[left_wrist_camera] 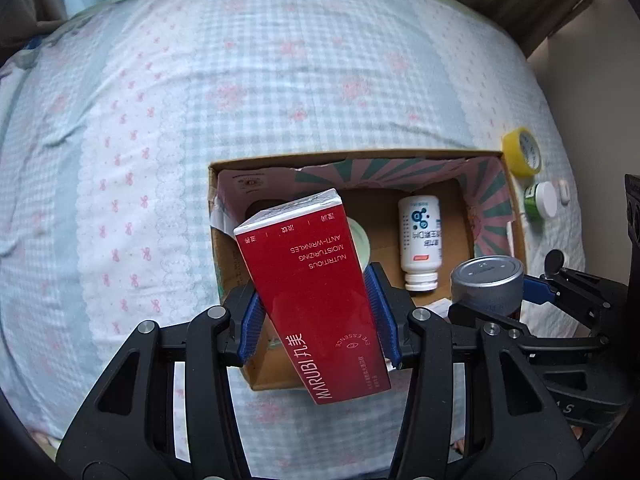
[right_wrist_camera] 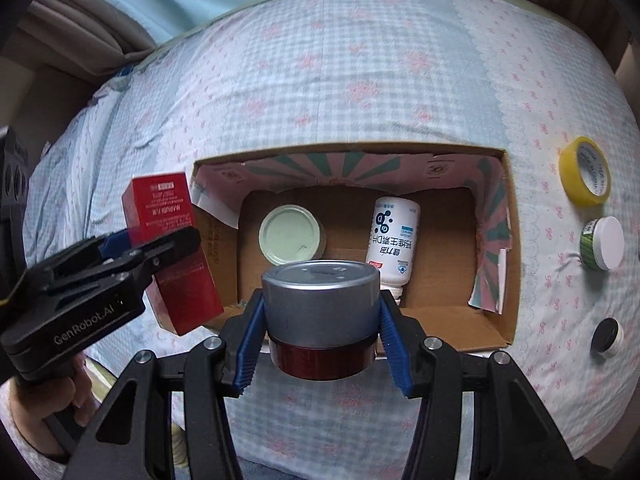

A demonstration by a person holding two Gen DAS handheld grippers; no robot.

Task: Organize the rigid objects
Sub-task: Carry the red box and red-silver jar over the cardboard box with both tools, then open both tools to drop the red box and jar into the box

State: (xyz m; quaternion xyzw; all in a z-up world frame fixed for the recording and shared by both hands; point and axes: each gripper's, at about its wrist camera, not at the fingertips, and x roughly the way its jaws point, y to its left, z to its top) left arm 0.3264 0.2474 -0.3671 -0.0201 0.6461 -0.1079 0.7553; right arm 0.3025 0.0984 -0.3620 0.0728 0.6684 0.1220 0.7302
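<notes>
Red carton [left_wrist_camera: 316,300]: tall glossy box, white top end, white "MARUBI" lettering plus "NUTRITIOUS MOISTURIZING ANTI-WRINKLES" printed upside down from the left wrist view; clamped between the blue pads [left_wrist_camera: 378,312] of the left gripper [left_wrist_camera: 316,320], tilted with its top leaning away and to the left, hanging over the near-left corner of the cardboard box [left_wrist_camera: 516,216]. Round tin [right_wrist_camera: 322,316]: silver-grey lid and upper wall, dark red band at the bottom, upright, pinched between the ribbed blue pads [right_wrist_camera: 250,344] of the right gripper [right_wrist_camera: 322,340], sitting just above the box's near wall. Right gripper is just to the right of the left one; each shows in the other's camera. Ahead of both, inside the box: white pill bottle [right_wrist_camera: 392,240] lying on its side with blue print, cap end toward the grippers, and a pale green lidded jar [right_wrist_camera: 290,236] to its left. Box has brown floor, pink/green striped inner walls. Right of the right gripper, outside the box on the checked blue bedsheet [right_wrist_camera: 360,80]: yellow tape roll [right_wrist_camera: 586,176], green jar with white lid [right_wrist_camera: 602,248], small black-and-white round container [right_wrist_camera: 608,338].
</notes>
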